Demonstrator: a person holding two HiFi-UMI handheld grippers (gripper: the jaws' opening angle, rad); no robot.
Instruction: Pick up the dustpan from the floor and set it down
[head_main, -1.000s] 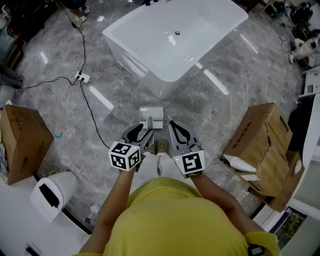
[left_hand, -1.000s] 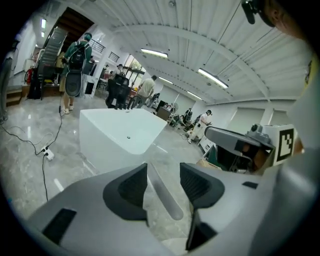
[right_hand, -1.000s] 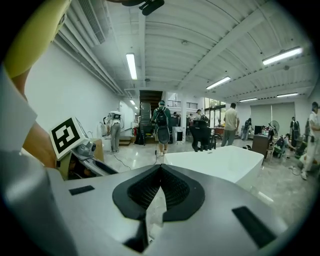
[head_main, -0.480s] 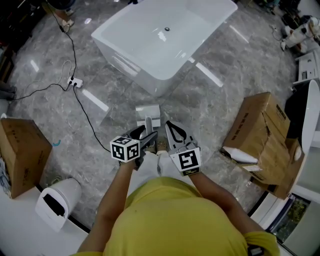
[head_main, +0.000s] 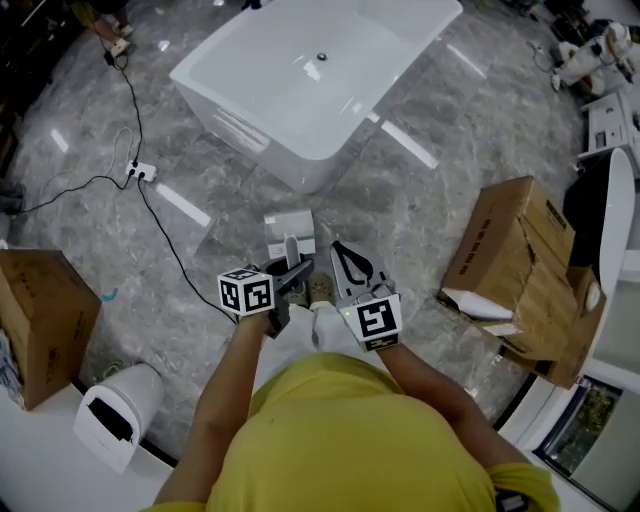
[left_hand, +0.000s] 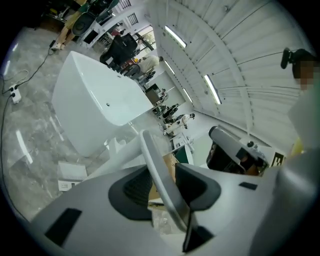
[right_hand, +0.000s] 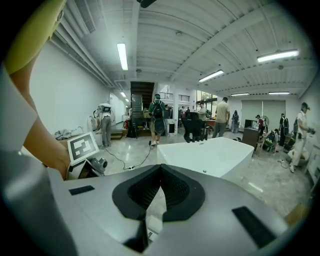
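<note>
The dustpan (head_main: 290, 227) lies flat on the grey marble floor (head_main: 420, 190) just ahead of the person's shoes (head_main: 321, 290), its pan toward the bathtub and its handle (left_hand: 156, 170) rising back toward the person. Open floor lies to its left and right. Ahead, the near corner of the white bathtub (head_main: 300, 70) stands close to the pan's front edge, with only a narrow strip of floor between. A black cable (head_main: 165, 235) runs from a power strip (head_main: 140, 172) across the floor to the left of the pan, near it but apart. Further out a cardboard box (head_main: 520, 265) stands at the right with a torn side, another cardboard box (head_main: 40, 315) at the left, and a white plastic bin (head_main: 115, 415) near the lower left. The left gripper (left_hand: 165, 186) is low over the handle, and its jaws are closing with the handle slanting between the pads; slivers of background show on both sides of it at the tips. The right gripper (right_hand: 160, 170) hangs beside it, tips together, holding nothing.
</note>
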